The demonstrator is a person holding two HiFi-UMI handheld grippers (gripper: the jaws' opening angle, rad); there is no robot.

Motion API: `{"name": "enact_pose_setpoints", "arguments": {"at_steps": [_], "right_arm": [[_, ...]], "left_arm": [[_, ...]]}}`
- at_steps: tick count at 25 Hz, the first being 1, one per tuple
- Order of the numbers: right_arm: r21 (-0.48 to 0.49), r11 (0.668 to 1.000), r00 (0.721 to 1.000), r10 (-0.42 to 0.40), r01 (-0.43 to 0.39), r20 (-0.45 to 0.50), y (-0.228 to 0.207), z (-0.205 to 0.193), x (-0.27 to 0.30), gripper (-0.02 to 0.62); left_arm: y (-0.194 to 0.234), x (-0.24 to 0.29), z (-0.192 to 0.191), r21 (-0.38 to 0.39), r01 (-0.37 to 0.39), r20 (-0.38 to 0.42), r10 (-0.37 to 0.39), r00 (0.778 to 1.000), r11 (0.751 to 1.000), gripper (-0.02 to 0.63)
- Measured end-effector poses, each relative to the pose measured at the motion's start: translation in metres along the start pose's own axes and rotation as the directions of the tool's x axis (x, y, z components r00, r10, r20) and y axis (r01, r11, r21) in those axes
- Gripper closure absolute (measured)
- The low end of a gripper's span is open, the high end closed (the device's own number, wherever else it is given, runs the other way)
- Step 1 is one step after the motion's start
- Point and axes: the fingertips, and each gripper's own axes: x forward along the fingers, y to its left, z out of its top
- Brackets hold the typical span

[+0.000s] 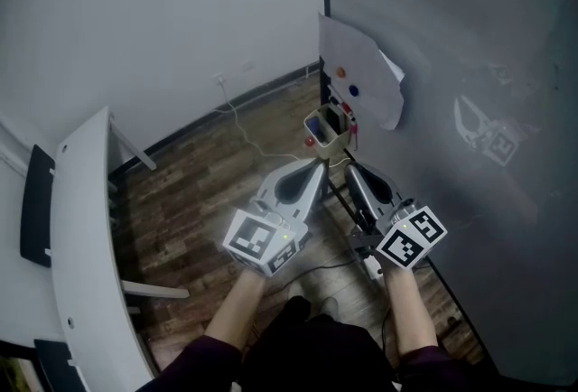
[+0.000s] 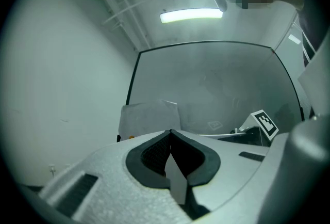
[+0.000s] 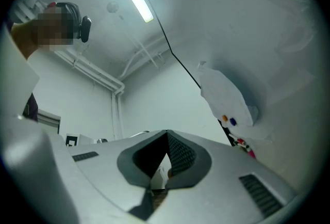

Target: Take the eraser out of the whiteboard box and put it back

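Progress looks like zero: left gripper (image 1: 318, 164) and right gripper (image 1: 349, 168) are both pinched closed on nothing, tips near whiteboard box (image 1: 325, 144) at their 12 o'clock, eraser presumably inside, too dark to confirm.

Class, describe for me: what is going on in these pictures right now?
A person holds a grey claw in each hand, facing a dark grey whiteboard. The left claw and right claw are both shut with nothing between them, aimed toward the small beige open box fixed at the board's edge. Its contents are too small to tell.
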Motion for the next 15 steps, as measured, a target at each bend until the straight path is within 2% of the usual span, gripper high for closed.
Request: {"name": "enact_pose_setpoints", "arguments": {"at_steps": [15], "right_arm": [[0.003,1.0,1.0,-0.003,0.003,0.007,0.0066,-0.0034,-0.004,0.592]], "left_arm": [[-0.0022,-0.0086,-0.0036,-0.027,0.008,-0.001,-0.008,1.0,1.0,0.601]]}}
